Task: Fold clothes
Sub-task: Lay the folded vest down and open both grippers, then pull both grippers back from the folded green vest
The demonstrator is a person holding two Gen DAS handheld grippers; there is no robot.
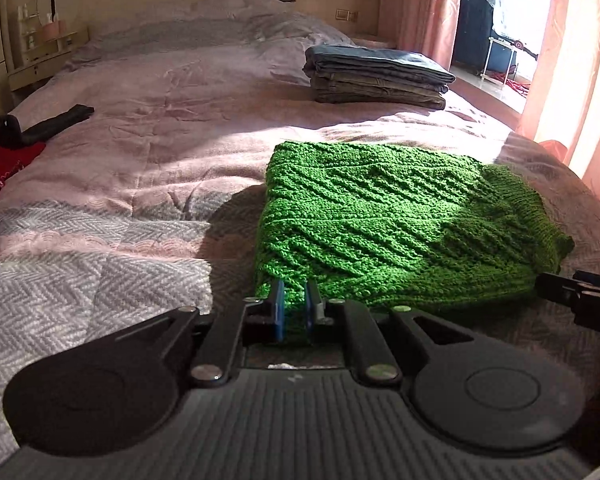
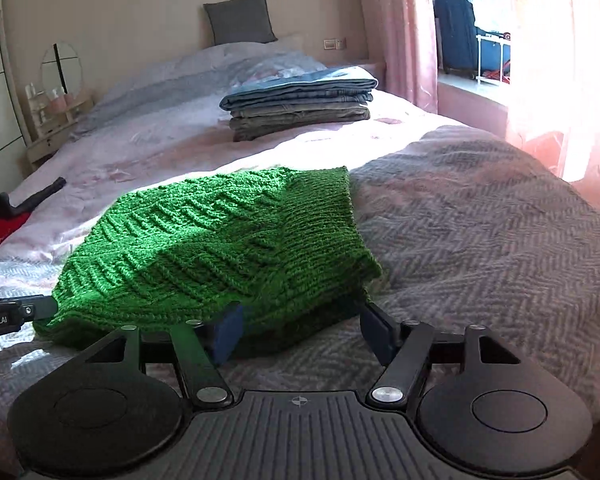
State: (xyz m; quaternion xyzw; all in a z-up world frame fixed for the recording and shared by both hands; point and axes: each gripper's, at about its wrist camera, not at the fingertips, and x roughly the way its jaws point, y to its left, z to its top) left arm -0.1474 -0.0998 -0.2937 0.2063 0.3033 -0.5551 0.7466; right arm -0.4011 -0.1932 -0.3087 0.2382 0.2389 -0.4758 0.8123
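One tool (image 1: 294, 300) pinches sweater (image 1: 400, 220), hem hidden.

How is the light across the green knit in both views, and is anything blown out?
Left wrist view: sun lights most of the green knit, its right corner shaded; the curtain is washed out. Right wrist view: the knit's far part is sunlit, the near part shaded; the curtain glares.

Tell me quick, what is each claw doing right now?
Left gripper: closed on the green sweater.
Right gripper: open, holding nothing.
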